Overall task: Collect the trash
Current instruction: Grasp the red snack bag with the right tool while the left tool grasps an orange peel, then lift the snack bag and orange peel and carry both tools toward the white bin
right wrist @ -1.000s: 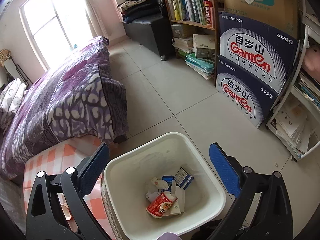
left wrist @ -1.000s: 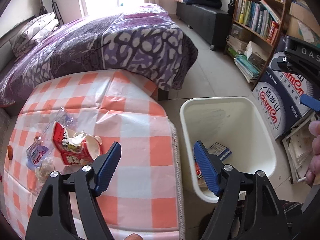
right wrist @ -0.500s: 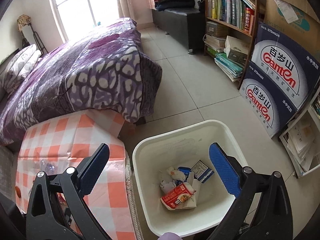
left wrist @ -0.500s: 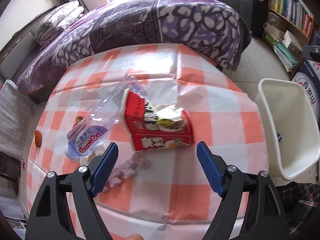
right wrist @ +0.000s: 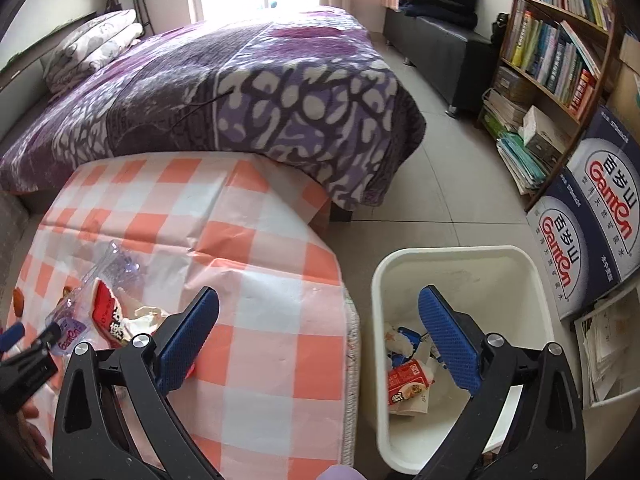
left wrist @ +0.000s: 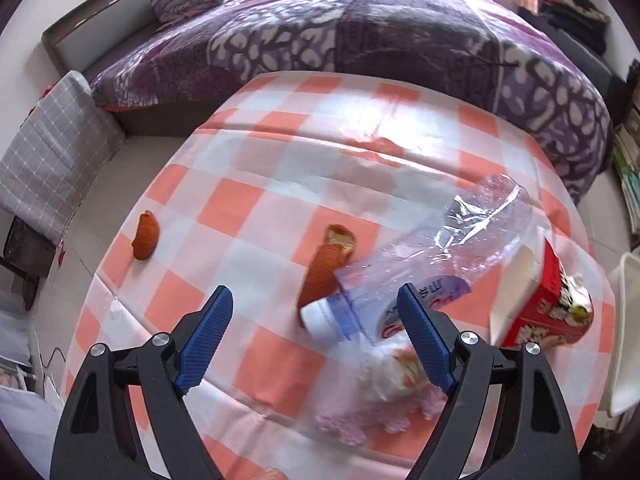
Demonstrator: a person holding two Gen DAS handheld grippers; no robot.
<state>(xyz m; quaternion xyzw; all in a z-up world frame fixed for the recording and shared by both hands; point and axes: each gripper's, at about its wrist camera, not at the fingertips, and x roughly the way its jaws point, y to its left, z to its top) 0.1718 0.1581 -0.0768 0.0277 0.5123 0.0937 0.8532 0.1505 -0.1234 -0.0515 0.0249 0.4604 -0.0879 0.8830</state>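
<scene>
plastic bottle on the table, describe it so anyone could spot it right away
On the orange-and-white checked tablecloth, the crushed clear plastic bottle lies on its side beside the red carton. It alone is see-through, with a white cap and purple label.

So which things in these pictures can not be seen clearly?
- Left wrist view: the tissue wad is blurred and half behind the left gripper.
- Left wrist view: the bin is cut by the right edge.
- Right wrist view: the bottle is partly behind the red carton.
- Right wrist view: the bin trash is partly behind the right gripper.
</scene>
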